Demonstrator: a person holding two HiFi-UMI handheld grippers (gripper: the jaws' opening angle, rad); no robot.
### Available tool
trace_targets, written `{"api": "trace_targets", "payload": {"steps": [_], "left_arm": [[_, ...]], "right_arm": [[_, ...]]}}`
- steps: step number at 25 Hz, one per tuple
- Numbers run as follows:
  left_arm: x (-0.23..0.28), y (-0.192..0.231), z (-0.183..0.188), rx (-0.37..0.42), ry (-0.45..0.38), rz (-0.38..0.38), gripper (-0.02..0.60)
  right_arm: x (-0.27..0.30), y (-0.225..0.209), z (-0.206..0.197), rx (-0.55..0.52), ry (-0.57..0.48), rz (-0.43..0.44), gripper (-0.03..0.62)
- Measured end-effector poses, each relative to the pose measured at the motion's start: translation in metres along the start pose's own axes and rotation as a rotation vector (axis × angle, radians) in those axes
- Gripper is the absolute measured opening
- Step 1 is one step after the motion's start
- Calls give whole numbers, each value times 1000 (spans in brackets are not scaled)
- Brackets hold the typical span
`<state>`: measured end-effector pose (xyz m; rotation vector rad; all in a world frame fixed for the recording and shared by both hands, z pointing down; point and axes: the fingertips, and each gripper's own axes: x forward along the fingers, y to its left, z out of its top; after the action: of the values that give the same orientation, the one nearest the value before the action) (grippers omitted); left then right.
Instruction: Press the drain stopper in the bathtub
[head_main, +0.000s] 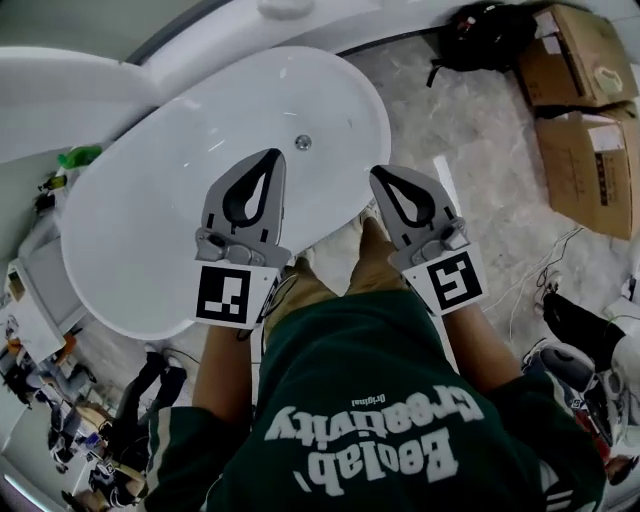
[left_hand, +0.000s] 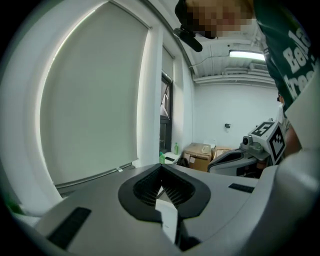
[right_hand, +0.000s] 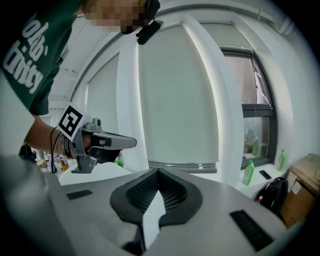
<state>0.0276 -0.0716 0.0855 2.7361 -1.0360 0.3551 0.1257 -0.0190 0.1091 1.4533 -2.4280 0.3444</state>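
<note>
In the head view a white oval bathtub (head_main: 150, 200) lies below me, with a small round metal drain stopper (head_main: 303, 142) on its floor near the right end. My left gripper (head_main: 274, 156) is held over the tub's near rim, its tip short of the stopper, jaws shut with nothing between them. Beside the tub's right end, over the floor, my right gripper (head_main: 378, 172) is also shut and empty. The gripper views point level across the room: the left gripper (left_hand: 161, 168) faces a blind, the right gripper (right_hand: 157, 172) faces windows. Neither shows the stopper.
Cardboard boxes (head_main: 585, 100) and a black bag (head_main: 482, 35) stand on the marble floor at the far right. A green bottle (head_main: 80, 156) sits on the ledge left of the tub. White cables (head_main: 540, 265) trail over the floor. The person's feet (head_main: 372, 255) stand against the tub.
</note>
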Motion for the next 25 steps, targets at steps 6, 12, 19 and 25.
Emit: {"api": "trace_targets", "payload": {"steps": [6, 12, 19, 25], "left_arm": [[53, 23, -56, -18, 70, 74, 2], [83, 70, -140, -36, 148, 120, 2], [86, 99, -244, -107, 184, 106, 2], [81, 111, -312, -81, 213, 84, 2]], "right_arm": [[58, -22, -49, 32, 50, 102, 14], [130, -16, -102, 23, 88, 190, 14], [185, 6, -161, 2, 137, 171, 14], [200, 12, -195, 0, 165, 116, 14]]}}
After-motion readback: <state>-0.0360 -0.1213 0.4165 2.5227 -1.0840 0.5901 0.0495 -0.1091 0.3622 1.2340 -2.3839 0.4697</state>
